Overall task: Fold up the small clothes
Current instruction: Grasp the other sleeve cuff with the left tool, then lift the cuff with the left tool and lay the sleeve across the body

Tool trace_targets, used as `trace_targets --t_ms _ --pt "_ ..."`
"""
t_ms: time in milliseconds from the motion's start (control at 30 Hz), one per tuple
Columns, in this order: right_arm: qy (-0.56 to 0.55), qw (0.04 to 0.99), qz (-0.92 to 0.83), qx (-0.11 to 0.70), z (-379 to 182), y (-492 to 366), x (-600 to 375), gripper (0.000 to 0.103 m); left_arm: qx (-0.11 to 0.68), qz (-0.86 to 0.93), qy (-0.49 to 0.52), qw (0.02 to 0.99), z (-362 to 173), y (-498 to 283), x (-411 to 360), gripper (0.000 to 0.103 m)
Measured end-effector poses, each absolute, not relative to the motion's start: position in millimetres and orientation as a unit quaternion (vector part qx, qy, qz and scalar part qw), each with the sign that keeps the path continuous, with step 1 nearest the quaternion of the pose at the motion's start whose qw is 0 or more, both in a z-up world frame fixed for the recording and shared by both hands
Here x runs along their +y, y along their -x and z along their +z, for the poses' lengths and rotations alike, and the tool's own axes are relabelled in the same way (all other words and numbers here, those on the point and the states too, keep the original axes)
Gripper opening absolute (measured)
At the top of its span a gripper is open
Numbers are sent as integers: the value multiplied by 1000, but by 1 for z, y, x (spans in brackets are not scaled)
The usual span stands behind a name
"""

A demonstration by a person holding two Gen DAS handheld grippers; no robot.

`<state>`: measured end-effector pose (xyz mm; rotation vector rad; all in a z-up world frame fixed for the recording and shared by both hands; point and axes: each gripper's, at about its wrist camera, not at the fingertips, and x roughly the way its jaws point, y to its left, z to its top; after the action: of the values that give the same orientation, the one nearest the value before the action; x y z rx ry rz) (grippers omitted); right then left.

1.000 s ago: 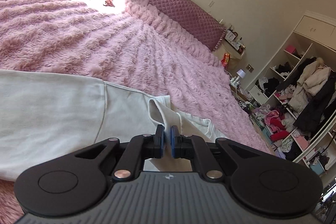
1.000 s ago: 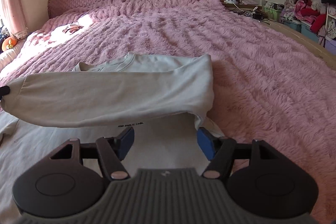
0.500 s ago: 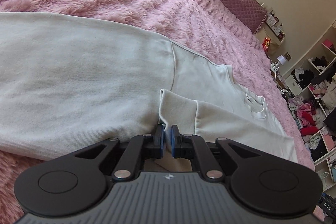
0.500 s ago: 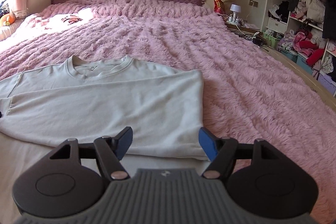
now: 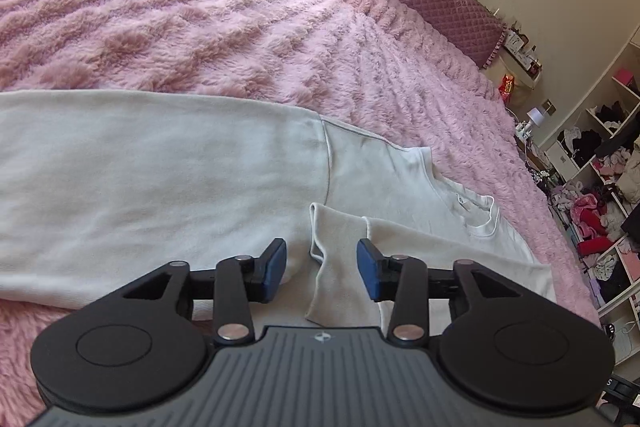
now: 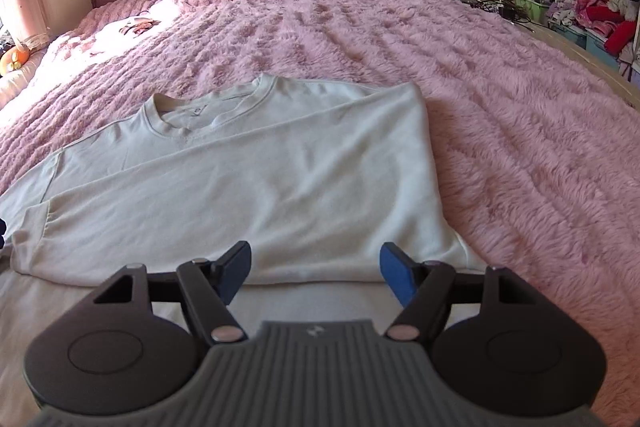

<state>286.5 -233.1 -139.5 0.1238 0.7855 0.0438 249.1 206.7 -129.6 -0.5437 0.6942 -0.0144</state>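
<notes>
Released, sleeve cuff [image 5: 340, 247] lies between opening left gripper [image 5: 321, 264].

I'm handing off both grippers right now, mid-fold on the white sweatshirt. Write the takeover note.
Left gripper: jaws opening, letting go of the sleeve cuff, which lies between the fingers with no pad pressing on it.
Right gripper: open, empty, hovering over the sweatshirt near its lower part.
Sweatshirt: flat on the pink blanket, neckline toward the headboard.
Done: one sleeve folded across the chest, cuff laid down.
Left: the other sleeve lies spread out to the side; fold it in, then probably fold the body up from the hem.
</notes>
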Motion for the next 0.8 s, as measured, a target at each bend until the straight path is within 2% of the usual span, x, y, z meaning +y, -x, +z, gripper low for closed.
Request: trace_targets --t_ms 33,100,267,467,800 --pt "-56 924 37 376 -132 -285 -222 68 324 2 262 909 -120 -235 216 73" --pt "-53 926 68 367 -122 -284 -199 68 310 22 266 913 -109 -209 237 74" --pt "-44 922 143 358 -109 -286 -130 68 292 123 307 898 -106 -143 306 74" --pt "-20 911 207 357 -107 -277 -53 69 227 267 425 834 -134 -61 391 73" --pt "7 892 244 379 -120 -264 6 70 157 315 491 797 -168 -44 443 65"
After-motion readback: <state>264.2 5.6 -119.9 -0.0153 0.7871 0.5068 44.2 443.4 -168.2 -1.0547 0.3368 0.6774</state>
